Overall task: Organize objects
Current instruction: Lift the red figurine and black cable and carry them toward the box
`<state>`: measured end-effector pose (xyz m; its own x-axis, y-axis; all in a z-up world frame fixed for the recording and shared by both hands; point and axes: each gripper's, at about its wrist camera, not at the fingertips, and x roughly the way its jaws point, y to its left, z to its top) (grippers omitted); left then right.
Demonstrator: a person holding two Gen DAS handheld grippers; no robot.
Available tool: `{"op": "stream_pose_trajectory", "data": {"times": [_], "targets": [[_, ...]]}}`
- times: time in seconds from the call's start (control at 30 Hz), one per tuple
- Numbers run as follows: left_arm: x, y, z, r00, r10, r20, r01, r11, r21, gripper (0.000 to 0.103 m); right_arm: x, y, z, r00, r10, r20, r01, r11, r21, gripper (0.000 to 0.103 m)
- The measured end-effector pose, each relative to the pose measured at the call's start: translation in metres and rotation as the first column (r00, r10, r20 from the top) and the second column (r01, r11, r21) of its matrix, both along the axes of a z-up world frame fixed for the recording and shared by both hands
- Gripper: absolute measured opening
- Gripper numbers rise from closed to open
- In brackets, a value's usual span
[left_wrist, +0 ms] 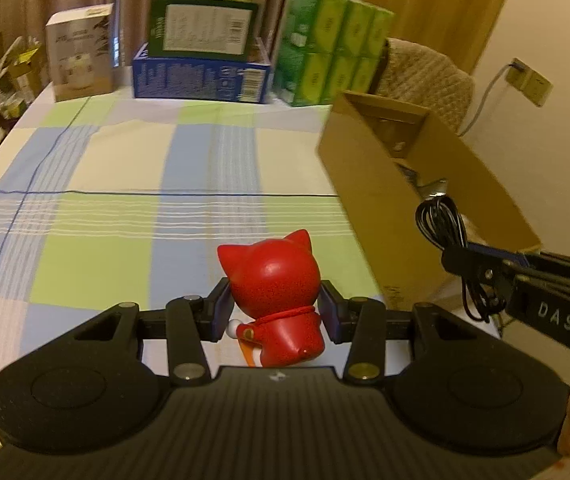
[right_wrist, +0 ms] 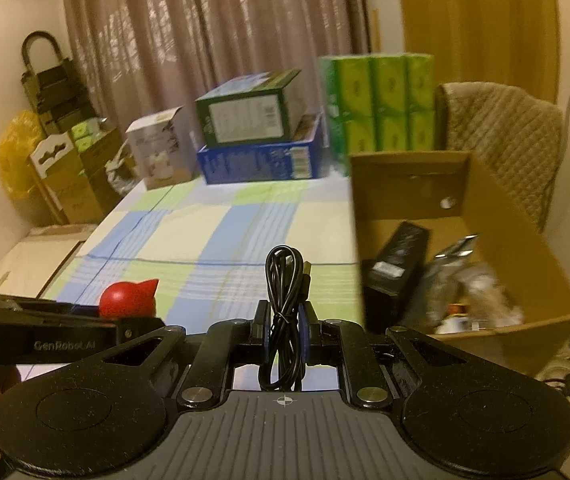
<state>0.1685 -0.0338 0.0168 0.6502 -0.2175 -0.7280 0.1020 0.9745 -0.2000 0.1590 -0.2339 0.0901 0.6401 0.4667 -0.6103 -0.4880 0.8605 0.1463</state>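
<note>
My left gripper point(left_wrist: 275, 312) is shut on a red cat figurine point(left_wrist: 275, 300), held upright above the checked tablecloth point(left_wrist: 125, 200); its ears also show in the right wrist view point(right_wrist: 127, 298). My right gripper point(right_wrist: 285, 326) is shut on a coiled black USB cable point(right_wrist: 285, 292), which also shows in the left wrist view point(left_wrist: 443, 224) beside the open cardboard box point(left_wrist: 365, 184). The box point(right_wrist: 485, 208) stands at the table's right and holds a black case point(right_wrist: 397, 264) and several blurred items.
At the table's far edge stand a white box point(left_wrist: 79, 52), a green box on a blue box point(left_wrist: 201, 72), and a green tissue pack point(left_wrist: 333, 48). A padded chair point(right_wrist: 501, 128) stands behind the cardboard box. Cartons and bags crowd the left floor point(right_wrist: 65, 168).
</note>
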Motion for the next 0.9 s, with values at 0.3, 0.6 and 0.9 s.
{"op": "stream_pose_trajectory", "data": {"times": [0.3,0.6,0.9], "targets": [[-0.012,-0.058,0.018,0.995,-0.103,0.016,0.103,0.995,0.004,0.040,-0.003,-0.057,0.026,0.995,-0.096,0.031,0.096,0.995,0.000,0.011],[-0.017,-0.101,0.025,0.985,-0.174,0.024,0.174,0.985,0.006,0.040,-0.003,-0.102,0.034,0.986,-0.165,0.028,0.165,0.986,0.019,0.011],[-0.016,-0.123,0.025,0.978,-0.208,0.023,0.208,0.978,0.007,0.040,0.002,-0.124,0.035,0.981,-0.191,0.017,0.190,0.981,0.029,0.011]]}}
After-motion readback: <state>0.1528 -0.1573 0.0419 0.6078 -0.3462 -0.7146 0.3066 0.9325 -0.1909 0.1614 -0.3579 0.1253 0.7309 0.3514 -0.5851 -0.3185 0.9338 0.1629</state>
